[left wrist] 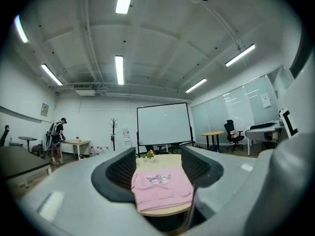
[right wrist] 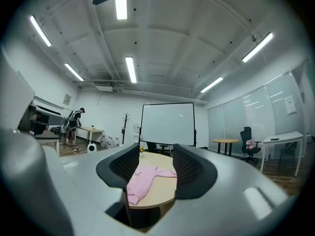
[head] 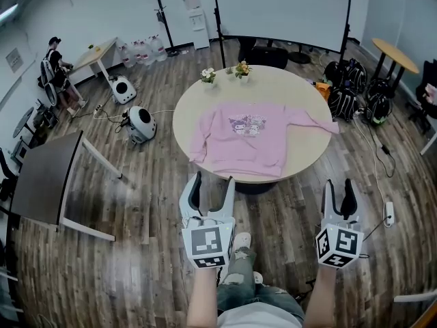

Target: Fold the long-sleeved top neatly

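– While the left gripper [head: 213,180] and the right gripper [head: 339,183] are held short of the table [head: 186,104], where is the pink top [head: 239,145] to be found?
– It is laid flat on the table, print up, hem at the near edge, straight ahead of the left gripper.
– And the jaws?
– Both pairs are spread apart, with nothing gripped.
– Which side is favoured?
– One sleeve [head: 319,123] is stretched out to the right, so the long line is run crosswise. The right gripper is placed nearer that sleeve and the left nearer the hem, and a forward reach is judged needed from both.
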A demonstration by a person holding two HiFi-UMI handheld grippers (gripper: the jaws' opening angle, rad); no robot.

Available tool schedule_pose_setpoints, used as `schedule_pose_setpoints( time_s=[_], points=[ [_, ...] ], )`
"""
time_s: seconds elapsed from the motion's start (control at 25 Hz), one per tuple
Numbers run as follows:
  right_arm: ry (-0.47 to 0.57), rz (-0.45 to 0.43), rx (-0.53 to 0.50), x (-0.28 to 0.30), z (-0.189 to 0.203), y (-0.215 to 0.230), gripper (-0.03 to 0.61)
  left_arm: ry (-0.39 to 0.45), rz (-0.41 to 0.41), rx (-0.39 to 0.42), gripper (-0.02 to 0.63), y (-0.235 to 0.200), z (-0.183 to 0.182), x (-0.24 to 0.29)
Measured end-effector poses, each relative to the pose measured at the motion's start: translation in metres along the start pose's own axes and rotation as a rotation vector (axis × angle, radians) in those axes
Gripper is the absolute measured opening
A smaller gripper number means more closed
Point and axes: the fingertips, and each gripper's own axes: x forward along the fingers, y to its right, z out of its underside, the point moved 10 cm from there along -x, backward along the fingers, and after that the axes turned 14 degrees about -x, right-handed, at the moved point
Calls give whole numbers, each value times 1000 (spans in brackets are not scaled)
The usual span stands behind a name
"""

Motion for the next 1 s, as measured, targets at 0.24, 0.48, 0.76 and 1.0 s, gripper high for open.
schedule_pose_setpoints(
  time_s=[0.24, 0.48, 0.76, 1.0],
  points=[
    [-29, -5, -1, 38, 10, 0, 226, -12, 2, 4, 281, -6, 6, 39],
    [-35, 5, 0, 94, 12, 2, 225, -14, 3, 12, 281, -19, 6, 96],
    [-48, 36, 7, 169, 11, 2, 227, -18, 25, 17, 281, -38, 0, 176],
    [-59, 63, 7, 229, 6, 3, 225, -31, 68, 2, 281, -52, -8, 247]
  ],
)
